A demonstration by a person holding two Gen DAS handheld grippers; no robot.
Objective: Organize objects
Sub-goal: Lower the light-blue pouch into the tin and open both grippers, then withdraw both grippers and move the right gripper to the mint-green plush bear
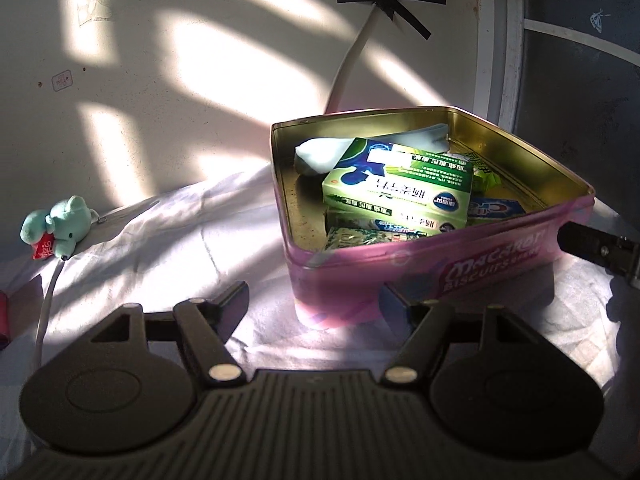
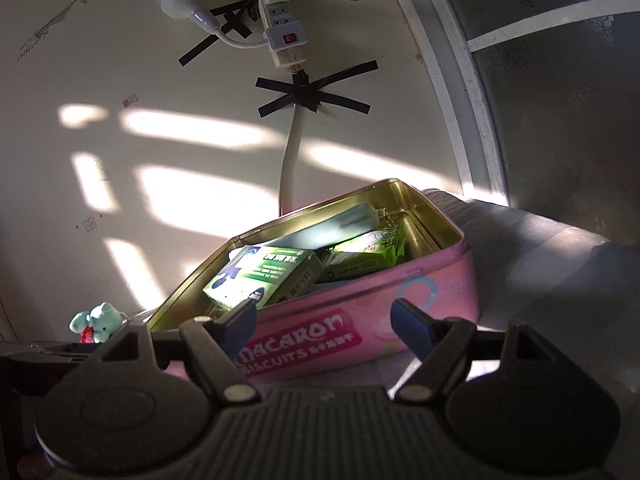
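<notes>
Pink biscuit tin [image 1: 440, 264] printed "Macaron Biscuits" sits lidless on a white cloth [image 1: 180, 232], packed with a green medicine box [image 1: 396, 188] on top, a pale blue pouch [image 1: 320, 152] behind it and a blue toothpaste carton [image 1: 496, 208] at the tin's right. Both the left gripper [image 1: 314, 300] and the right gripper [image 2: 324, 316] hover just in front of the tin, jaws spread and gripping nothing. Well left of the tin, a small teal plush bear [image 1: 56, 226] lies near the wall, where a power strip [image 2: 282, 26] is taped above.
</notes>
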